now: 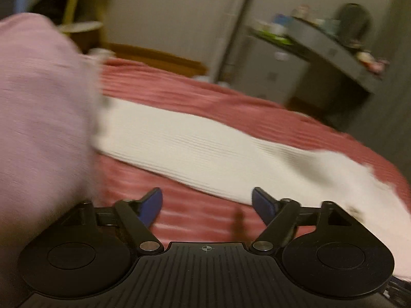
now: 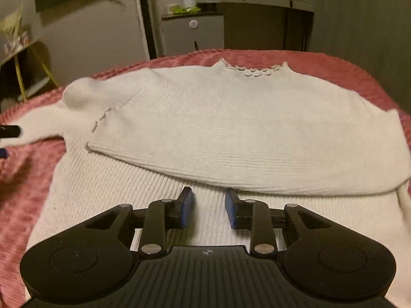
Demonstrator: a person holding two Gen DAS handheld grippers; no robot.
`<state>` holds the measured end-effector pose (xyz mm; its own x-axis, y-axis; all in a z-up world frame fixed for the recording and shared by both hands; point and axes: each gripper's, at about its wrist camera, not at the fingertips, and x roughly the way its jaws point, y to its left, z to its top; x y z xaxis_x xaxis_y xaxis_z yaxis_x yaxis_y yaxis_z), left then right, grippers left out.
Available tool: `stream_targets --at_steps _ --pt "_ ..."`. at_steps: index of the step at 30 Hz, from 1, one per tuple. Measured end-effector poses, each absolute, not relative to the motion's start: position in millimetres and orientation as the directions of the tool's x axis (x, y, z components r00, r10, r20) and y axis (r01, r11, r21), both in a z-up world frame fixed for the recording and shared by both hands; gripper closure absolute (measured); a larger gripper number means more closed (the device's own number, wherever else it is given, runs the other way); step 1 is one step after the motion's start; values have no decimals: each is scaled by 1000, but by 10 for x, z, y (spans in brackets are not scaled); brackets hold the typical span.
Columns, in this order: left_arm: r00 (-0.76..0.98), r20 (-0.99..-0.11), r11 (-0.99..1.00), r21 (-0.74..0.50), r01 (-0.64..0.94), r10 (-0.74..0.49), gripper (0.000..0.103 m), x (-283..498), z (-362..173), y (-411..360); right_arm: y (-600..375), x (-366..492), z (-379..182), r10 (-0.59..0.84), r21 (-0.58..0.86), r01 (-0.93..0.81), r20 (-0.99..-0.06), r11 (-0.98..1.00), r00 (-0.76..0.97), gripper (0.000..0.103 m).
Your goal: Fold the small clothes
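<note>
White sweater [image 2: 205,118] lies flat on the bed [image 2: 23,179], one sleeve [image 2: 231,159] folded across the body. Right hand-held gripper [image 2: 208,206] hovers at the hem, jaws apart, empty. Left hand-held gripper [image 1: 207,205] also apart, beside the other sleeve. Next, probably: pinch that sleeve, fold it in.

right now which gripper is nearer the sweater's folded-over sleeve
Right. The right gripper hovers open just short of the folded sleeve lying across the white sweater. The left gripper is open over the pink bedspread, beside the other sleeve.
</note>
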<state>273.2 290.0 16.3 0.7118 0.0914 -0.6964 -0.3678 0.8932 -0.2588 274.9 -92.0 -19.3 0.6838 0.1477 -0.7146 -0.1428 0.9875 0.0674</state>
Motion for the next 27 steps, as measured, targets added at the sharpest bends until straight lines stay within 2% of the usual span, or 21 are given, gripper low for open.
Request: stream_targets --at_steps 2,7,14,18,20,22,26,27 --pt "702 -696 897 -204 -392 148 39 2741 232 2988 -947 2749 -175 152 78 -138 -717 987 681 75" --pt "682 -662 902 -21 -431 310 43 2792 305 3039 -920 2732 -202 138 86 -110 -707 990 693 75" --pt "602 -619 851 237 -469 505 42 3051 194 3007 -927 2709 -201 140 93 -105 -705 990 695 75" --pt "554 -625 817 261 -515 550 44 3184 221 3146 -961 2708 -200 156 109 -111 -702 988 695 74" --pt "531 -609 787 284 -547 589 64 3221 224 3219 -981 2695 -209 160 126 -100 -696 987 700 74" --pt "516 -613 775 280 -567 599 79 3251 207 3304 -974 2676 -210 158 126 -97 -692 987 704 74" --pt "538 -630 798 236 -554 560 93 3245 172 3383 -981 2641 -183 161 126 -103 -689 987 707 74" --pt "554 -629 808 216 -549 545 93 3244 183 3407 -995 2625 -166 168 135 -103 -686 986 708 74"
